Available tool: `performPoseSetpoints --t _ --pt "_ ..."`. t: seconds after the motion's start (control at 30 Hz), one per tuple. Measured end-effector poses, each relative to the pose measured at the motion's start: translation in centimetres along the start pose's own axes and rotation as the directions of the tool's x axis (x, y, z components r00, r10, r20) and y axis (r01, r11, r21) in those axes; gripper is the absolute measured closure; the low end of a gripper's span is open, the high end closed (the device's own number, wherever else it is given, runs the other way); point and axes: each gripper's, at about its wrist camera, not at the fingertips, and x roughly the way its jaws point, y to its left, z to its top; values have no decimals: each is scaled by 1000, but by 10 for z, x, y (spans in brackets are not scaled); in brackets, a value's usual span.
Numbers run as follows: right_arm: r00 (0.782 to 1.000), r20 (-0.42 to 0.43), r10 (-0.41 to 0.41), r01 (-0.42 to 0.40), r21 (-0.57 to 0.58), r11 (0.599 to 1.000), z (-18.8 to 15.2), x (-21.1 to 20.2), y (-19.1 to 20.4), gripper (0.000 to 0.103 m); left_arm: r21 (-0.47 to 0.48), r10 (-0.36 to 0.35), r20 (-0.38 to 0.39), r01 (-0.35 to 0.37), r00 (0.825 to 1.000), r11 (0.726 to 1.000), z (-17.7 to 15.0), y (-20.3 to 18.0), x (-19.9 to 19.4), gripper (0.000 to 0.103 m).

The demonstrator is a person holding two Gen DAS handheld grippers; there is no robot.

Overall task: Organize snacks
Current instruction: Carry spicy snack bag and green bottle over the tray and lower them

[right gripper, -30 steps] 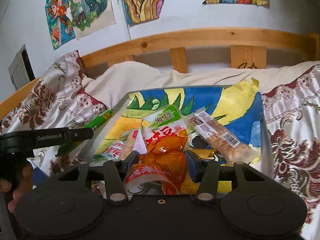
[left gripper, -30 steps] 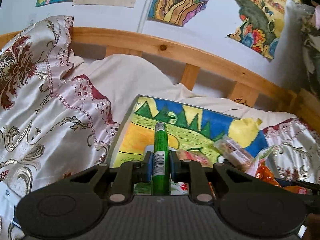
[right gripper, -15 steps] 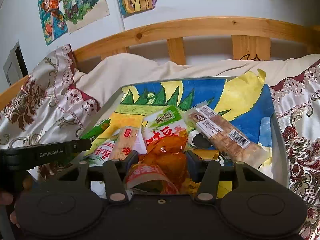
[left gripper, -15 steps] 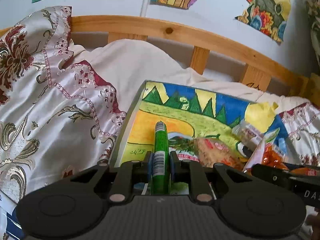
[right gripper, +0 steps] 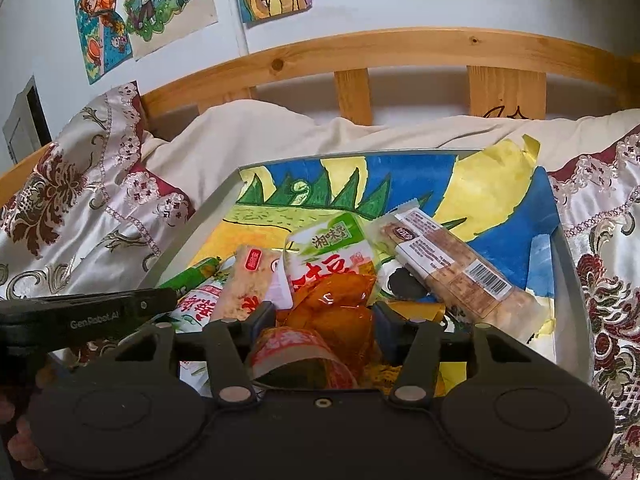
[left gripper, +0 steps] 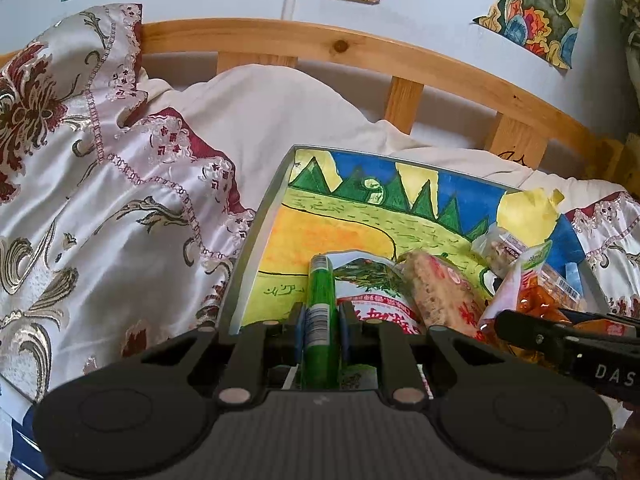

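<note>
Snacks crowd the lower centre of a grey tray (right gripper: 570,264) lined with a painted landscape, set on a bed with floral satin bedding (left gripper: 120,208). The left gripper (left gripper: 322,320) is clamped on a green stick snack (left gripper: 320,312) at lower centre; the right gripper (right gripper: 324,316) squeezes an orange snack packet (right gripper: 332,312). A wooden headboard (right gripper: 400,46) and wall drawings (right gripper: 140,4) fill the upper frame.

green stick (left gripper: 320,308): upright barcode side up, pinched in my left tool (left gripper: 322,320).
orange packet (right gripper: 336,312): crinkled, clamped in my right tool (right gripper: 324,320).
long bar (right gripper: 448,268): lying diagonally in the tray (right gripper: 572,280).
</note>
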Motion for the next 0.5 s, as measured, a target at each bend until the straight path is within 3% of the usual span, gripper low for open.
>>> performPoseSetpoints --t 0.33,0.5 --pt "1000 10 -27 27 -13 1000 2 -1 2 40 -4 17 -9 -17 1000 1000 1 0 1 81" --pt "998 44 -38 40 -32 999 5 -7 4 27 1 28 0 -28 1000 1000 2 -2 -1 67"
